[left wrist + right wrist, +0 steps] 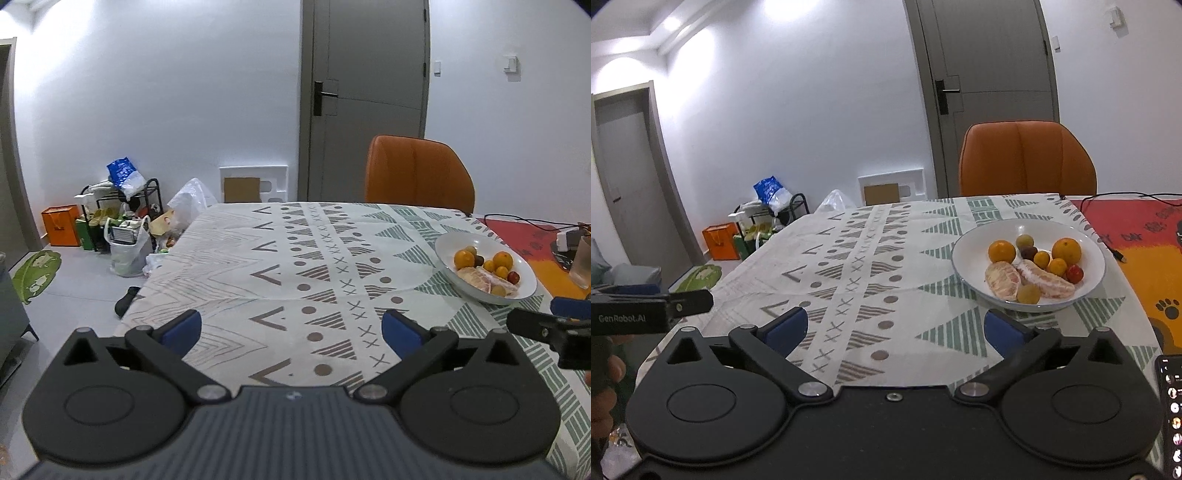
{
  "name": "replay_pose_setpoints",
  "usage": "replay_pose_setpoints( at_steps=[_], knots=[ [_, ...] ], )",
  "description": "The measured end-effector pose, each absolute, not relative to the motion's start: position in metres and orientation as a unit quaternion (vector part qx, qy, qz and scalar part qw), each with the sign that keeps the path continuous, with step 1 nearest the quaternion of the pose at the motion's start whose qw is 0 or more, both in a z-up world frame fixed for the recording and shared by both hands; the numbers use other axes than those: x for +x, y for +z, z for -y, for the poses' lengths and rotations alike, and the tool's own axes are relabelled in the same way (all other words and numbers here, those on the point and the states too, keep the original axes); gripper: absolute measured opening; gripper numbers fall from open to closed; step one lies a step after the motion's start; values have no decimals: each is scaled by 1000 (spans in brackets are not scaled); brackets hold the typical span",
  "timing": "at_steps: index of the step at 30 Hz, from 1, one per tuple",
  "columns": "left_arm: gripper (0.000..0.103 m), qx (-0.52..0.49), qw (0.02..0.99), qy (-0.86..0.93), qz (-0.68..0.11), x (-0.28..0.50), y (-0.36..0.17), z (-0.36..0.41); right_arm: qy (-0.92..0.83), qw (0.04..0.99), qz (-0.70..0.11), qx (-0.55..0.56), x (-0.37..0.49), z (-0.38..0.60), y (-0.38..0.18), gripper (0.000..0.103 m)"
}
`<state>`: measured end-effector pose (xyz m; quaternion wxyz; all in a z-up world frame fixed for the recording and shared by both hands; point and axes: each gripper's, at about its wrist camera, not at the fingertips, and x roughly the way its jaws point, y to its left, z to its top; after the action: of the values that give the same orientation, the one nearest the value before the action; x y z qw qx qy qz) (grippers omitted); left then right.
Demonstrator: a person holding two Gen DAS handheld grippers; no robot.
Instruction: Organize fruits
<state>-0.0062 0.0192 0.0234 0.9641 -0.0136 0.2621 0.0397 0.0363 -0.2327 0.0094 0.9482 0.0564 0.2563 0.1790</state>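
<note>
A: Where is the fruit?

B: All of it lies in the bowl on the tabletop. Two oranges, some small round fruits, a red one and two peeled pomelo pieces at the front of the bowl. I see no fruit outside the bowl.

A: And the grippers?

B: The right gripper hangs over the cloth, just short of the bowl's near rim. Its jaws are wide and they hold nothing. The left gripper is further to the left of the bowl, well apart from it, jaws wide also and empty.

A: What can go wrong from here?

B: I think of three things. The fruits are packed close together, some touching. If wide jaws come down on one small fruit, a finger can push its neighbour, and a round fruit may roll over the rim. The pomelo pieces look soft, so a hard squeeze could crush or tear them. And the bowl is shallow and stands on a cloth; a push at the rim may slide or tip it.

A: Anything near the bowl?

B: A cable lies right of the bowl, and a phone is near the right gripper. A wide swing could catch them.
</note>
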Motion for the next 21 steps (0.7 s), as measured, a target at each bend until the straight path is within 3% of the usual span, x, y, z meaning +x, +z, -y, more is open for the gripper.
replay_pose_setpoints(
  at_steps=[21],
  knots=[
    [103, -6, 962, 14, -272, -17, 29, -13, 184, 947, -257, 53, 19, 231, 26, 103]
  ],
)
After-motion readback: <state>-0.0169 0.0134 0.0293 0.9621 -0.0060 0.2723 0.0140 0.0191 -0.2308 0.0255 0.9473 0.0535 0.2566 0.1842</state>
